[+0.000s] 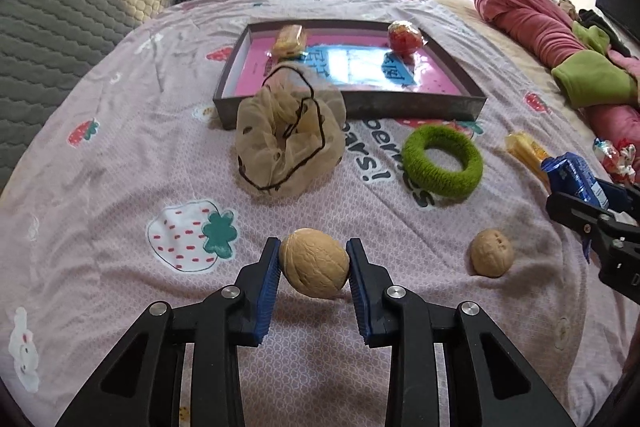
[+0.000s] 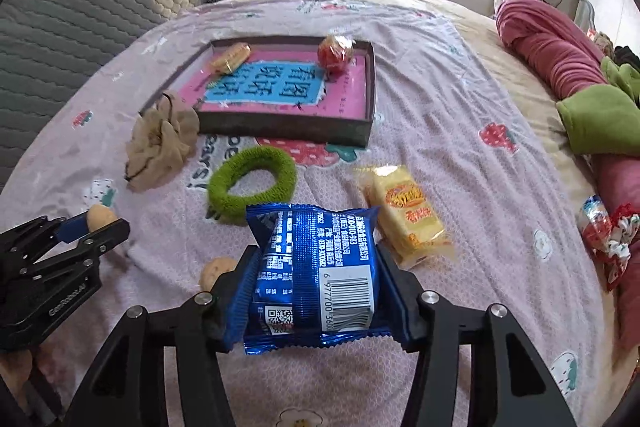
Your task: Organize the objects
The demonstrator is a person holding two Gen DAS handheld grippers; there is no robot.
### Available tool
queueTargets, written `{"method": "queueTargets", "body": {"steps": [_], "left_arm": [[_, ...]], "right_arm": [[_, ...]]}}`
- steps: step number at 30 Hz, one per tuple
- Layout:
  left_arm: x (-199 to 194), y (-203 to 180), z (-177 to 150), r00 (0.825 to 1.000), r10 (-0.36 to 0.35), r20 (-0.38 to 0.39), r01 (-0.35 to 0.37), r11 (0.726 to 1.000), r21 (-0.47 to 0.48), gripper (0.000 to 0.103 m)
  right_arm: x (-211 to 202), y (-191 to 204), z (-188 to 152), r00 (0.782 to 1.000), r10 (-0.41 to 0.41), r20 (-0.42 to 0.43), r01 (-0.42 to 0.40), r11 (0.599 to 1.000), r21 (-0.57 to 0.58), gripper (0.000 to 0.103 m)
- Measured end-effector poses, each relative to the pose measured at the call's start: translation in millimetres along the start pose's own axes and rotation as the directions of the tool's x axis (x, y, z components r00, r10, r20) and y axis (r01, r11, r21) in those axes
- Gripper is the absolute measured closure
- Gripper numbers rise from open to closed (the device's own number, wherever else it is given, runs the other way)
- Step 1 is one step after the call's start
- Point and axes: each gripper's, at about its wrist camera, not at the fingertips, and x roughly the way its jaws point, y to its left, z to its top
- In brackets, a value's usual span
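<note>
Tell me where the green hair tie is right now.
The green hair tie lies on the bedsheet just in front of the tray, right of the beige scrunchie, in both wrist views.

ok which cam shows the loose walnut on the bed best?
Left wrist view: the loose walnut lies fully visible on the bedsheet. In the right wrist view that walnut is partly hidden behind the right gripper.

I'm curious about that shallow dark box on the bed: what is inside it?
Inside the box lie a yellow snack packet and a red wrapped sweet on a pink and blue printed bottom. The beige scrunchie hides one near corner.
</note>
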Motion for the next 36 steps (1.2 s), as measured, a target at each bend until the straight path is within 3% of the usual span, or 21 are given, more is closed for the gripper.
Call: {"method": "queueTargets", "body": {"steps": [18, 36], "left_arm": [[-60, -1, 4, 0.993, 0.005, 0.115, -0.005, 1.000, 0.000, 0.069], [-86, -16, 4, 0.988, 0.016, 0.152, -0.019, 1.000, 0.020, 0.069]], "right_arm": [[-45, 23, -9, 0.994, 0.024, 0.106, -0.021, 0.999, -0.028, 0.047], [-71, 25, -14, 0.985, 0.024, 0.172, -0.023, 1.000, -0.007, 0.047]]}}
